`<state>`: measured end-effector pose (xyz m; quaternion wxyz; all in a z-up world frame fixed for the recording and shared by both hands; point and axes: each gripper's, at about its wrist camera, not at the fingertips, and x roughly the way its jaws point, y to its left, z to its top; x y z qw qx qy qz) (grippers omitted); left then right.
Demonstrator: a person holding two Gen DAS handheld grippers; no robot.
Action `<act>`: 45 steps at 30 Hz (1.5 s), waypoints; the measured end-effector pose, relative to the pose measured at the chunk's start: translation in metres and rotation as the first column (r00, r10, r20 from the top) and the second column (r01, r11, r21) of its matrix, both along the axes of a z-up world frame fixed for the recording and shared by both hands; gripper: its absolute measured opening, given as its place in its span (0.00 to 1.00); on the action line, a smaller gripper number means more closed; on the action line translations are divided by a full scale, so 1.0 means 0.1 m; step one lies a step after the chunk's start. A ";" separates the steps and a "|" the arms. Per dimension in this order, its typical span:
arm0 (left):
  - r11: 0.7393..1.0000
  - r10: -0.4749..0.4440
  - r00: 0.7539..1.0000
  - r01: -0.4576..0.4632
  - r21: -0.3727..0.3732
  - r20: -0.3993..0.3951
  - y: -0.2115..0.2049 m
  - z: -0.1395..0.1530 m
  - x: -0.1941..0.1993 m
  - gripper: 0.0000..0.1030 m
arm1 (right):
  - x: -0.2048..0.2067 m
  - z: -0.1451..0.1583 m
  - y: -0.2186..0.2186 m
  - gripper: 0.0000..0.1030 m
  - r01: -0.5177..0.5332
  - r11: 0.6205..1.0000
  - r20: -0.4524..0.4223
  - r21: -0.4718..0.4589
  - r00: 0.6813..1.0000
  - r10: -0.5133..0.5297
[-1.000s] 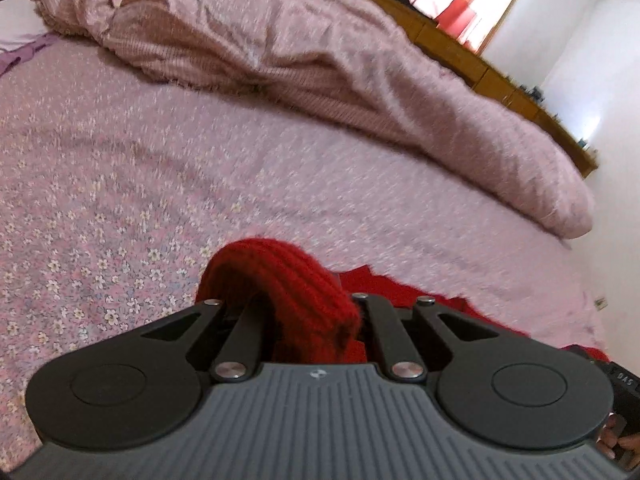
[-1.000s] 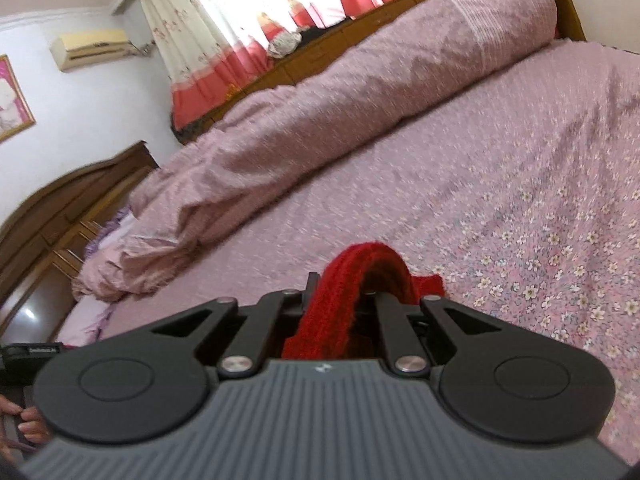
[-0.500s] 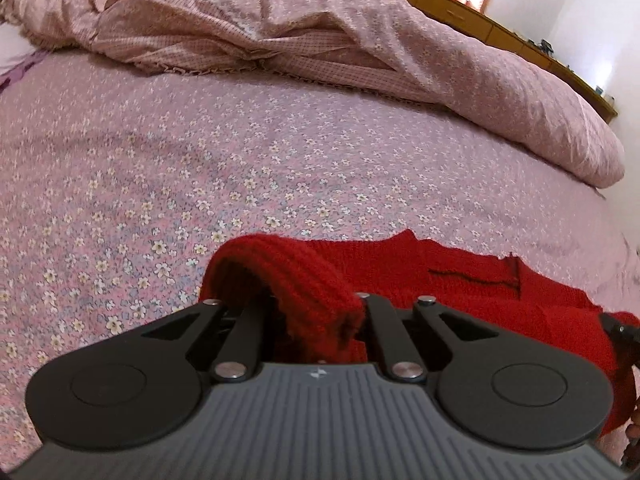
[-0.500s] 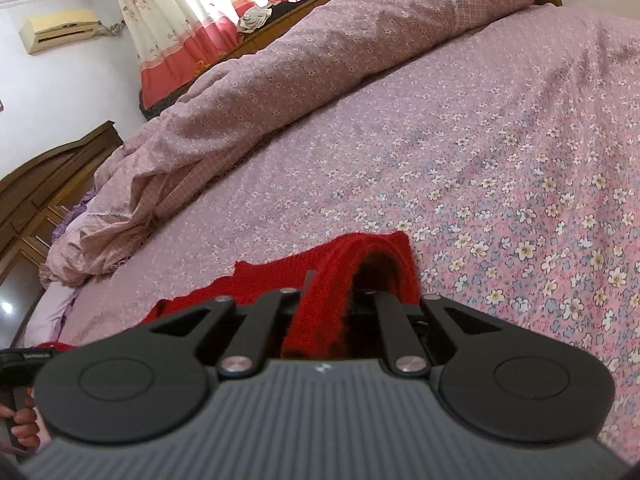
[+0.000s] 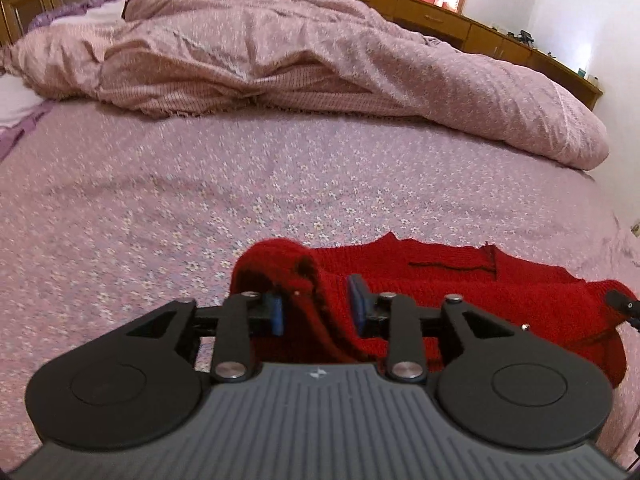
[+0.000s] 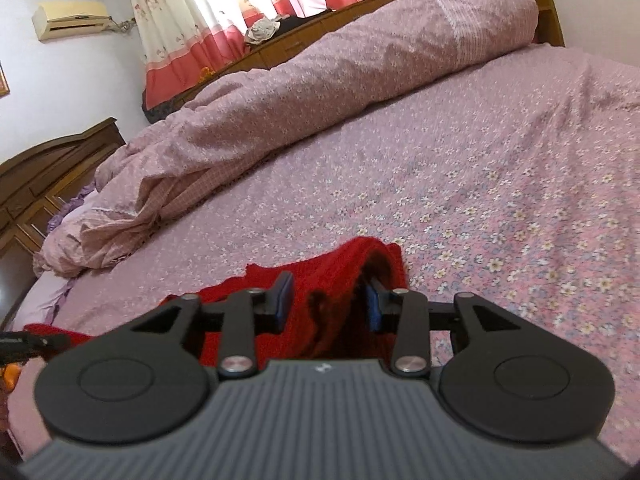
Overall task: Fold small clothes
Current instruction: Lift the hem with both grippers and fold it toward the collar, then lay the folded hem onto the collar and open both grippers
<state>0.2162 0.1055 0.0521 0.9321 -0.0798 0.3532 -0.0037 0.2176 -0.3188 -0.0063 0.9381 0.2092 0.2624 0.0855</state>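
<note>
A small red knitted garment (image 5: 440, 280) lies spread on the flowered bed sheet (image 5: 200, 208). In the left wrist view its left end bunches up between the blue pads of my left gripper (image 5: 316, 306), whose jaws are opening; the pads stand apart and the knit hangs loose between them. In the right wrist view the other end of the red garment (image 6: 332, 264) rises as a fold between the pads of my right gripper (image 6: 328, 300), whose jaws are also opening and no longer pinch it.
A rolled pink quilt (image 5: 320, 64) lies along the far side of the bed. Behind it runs a wooden cabinet (image 5: 440, 16) under curtains (image 6: 168, 20). A dark wooden headboard (image 6: 48, 172) and pale pillows (image 5: 12, 100) are at the bed's head.
Both grippers were shut on the ends of the red knit; now their jaws have parted and released it. The garment has come down flat onto the sheet.
</note>
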 end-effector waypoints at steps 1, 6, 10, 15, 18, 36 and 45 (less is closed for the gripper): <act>1.000 -0.002 1.000 0.002 0.010 0.004 -0.01 0.03 -0.05 0.41 | -0.04 0.01 0.00 0.39 0.001 1.000 0.004 -0.007 1.000 -0.001; 0.999 -0.021 1.000 0.020 0.035 0.016 -0.07 0.08 -0.29 0.43 | -0.24 0.05 0.02 0.39 -0.002 0.999 0.022 -0.053 1.000 0.003; 0.998 -0.034 0.999 0.032 0.058 0.026 -0.14 0.08 -0.48 0.46 | -0.39 0.02 0.07 0.39 -0.018 0.995 0.021 -0.096 1.000 0.020; 0.998 -0.043 0.999 0.042 0.050 0.020 -0.15 0.06 -0.66 0.47 | -0.54 0.01 0.16 0.39 -0.048 0.983 0.023 -0.177 0.998 0.052; 0.996 -0.054 0.999 0.054 0.072 0.005 -0.20 -0.01 -0.72 0.47 | -0.58 0.00 0.26 0.39 -0.082 0.969 0.022 -0.232 0.996 0.090; 0.969 -0.107 0.994 0.111 0.221 -0.028 -0.42 -0.51 -0.07 0.47 | -0.20 -0.11 0.73 0.37 -0.154 0.877 0.014 -0.455 0.984 0.180; 0.981 -0.029 1.000 0.030 0.191 -0.010 -0.31 -0.52 0.28 0.47 | 0.22 -0.14 0.78 0.37 -0.127 0.876 0.005 -0.464 0.989 0.146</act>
